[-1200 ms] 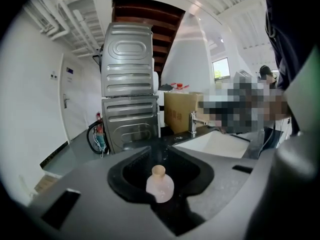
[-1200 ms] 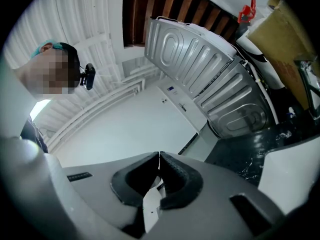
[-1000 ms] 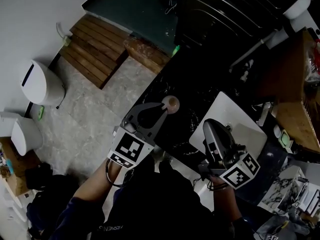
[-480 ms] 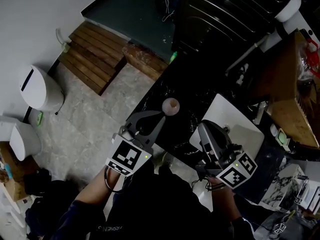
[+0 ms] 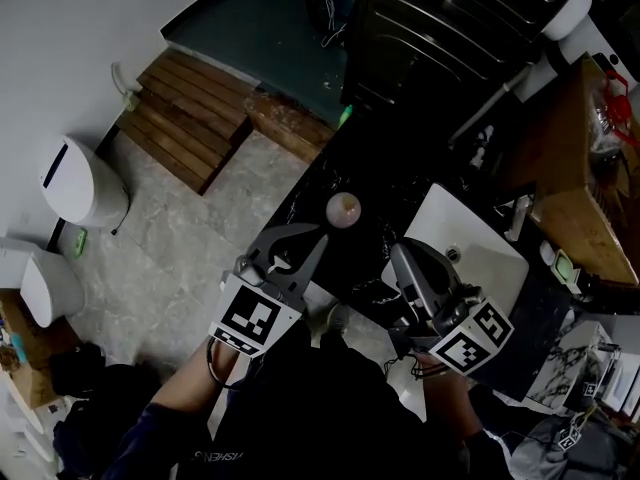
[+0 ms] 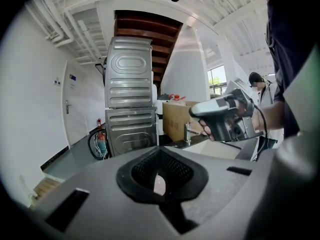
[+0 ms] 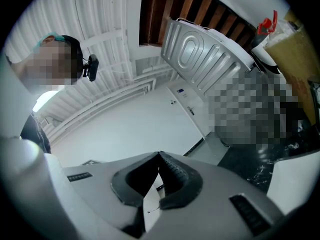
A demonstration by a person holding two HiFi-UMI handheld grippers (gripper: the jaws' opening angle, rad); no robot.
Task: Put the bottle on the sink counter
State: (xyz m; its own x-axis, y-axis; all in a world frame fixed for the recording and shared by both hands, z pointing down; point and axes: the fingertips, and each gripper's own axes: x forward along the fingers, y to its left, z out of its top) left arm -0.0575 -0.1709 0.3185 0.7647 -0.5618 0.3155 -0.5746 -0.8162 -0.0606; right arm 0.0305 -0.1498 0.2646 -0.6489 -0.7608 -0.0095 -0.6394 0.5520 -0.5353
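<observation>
The bottle [image 5: 343, 209] shows from above as a round pinkish top, standing free on the black marble sink counter [image 5: 375, 163]. My left gripper [image 5: 320, 238] hangs just short of it, shut and empty. In the left gripper view a bit of pink bottle [image 6: 159, 185] shows through the hole behind the closed tips [image 6: 160, 149]. My right gripper [image 5: 399, 251] hovers over the near corner of the white sink basin [image 5: 485, 243], its tips meeting [image 7: 159, 154] with nothing between them. It also appears in the left gripper view as the right gripper [image 6: 225, 118] in a hand.
A stacked metal washer and dryer [image 6: 129, 99] stands at the counter's far end. A faucet [image 5: 516, 218] sits beside the basin and a wooden shelf [image 5: 585, 158] to the right. Below left lie a wooden pallet [image 5: 190, 108] and a white bin [image 5: 82, 180] on the floor.
The left gripper has drawn back from the bottle and its jaws have closed. The bottle stays standing on the counter, now apart from the tips. The right gripper has hardly moved.
</observation>
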